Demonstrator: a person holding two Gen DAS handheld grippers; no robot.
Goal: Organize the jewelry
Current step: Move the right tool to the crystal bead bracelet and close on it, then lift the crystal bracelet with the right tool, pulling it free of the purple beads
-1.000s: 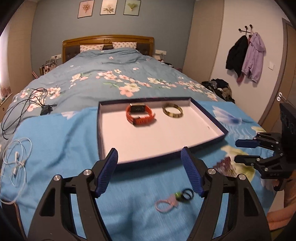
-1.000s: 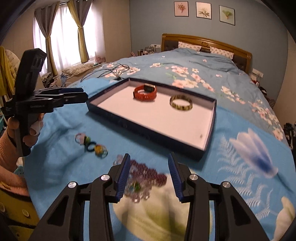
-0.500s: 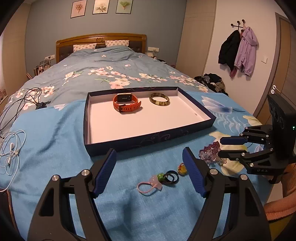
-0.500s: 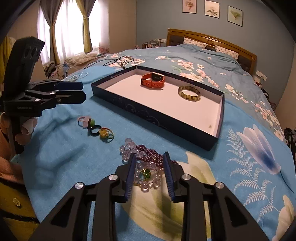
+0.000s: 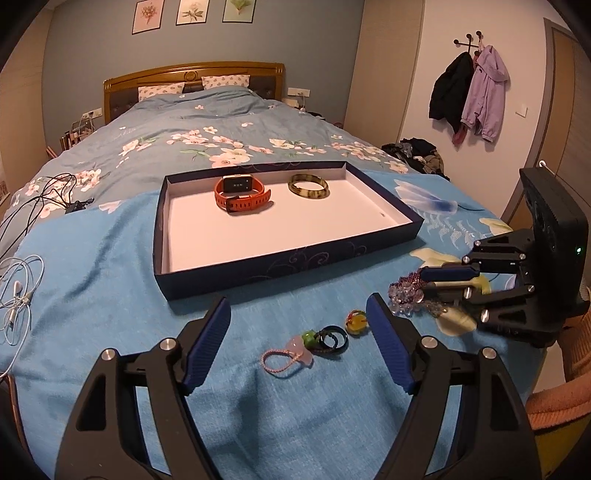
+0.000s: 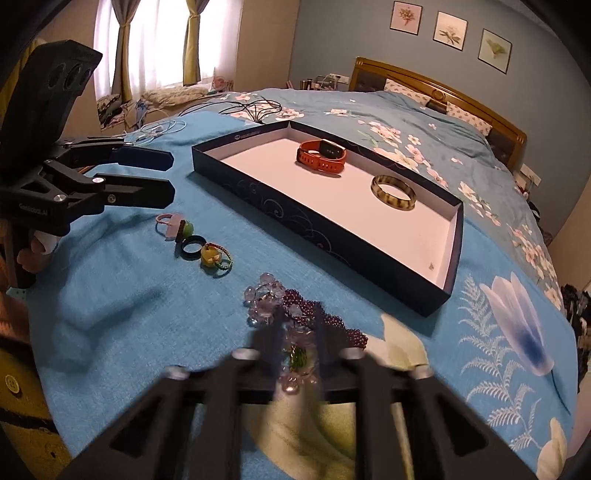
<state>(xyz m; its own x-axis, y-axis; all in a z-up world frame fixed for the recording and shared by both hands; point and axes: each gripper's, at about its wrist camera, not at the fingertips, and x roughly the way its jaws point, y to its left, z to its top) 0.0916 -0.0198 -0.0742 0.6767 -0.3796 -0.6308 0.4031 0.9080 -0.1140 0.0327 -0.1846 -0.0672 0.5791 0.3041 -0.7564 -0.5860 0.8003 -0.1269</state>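
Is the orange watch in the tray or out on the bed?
In: the watch lies on the tray floor, beside the bangle.

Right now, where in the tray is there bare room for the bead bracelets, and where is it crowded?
The tray floor is bare across its whole near half, in front of the orange watch and the bangle at the far wall. Crowded: the bedspread before the tray, with the rings and bead bracelets under the right gripper.

Bed (image 5: 229, 122) with wooden headboard (image 5: 192, 74) against a blue-grey wall; three framed prints (image 5: 192, 13) above; curtained window (image 6: 155, 40) beside it.
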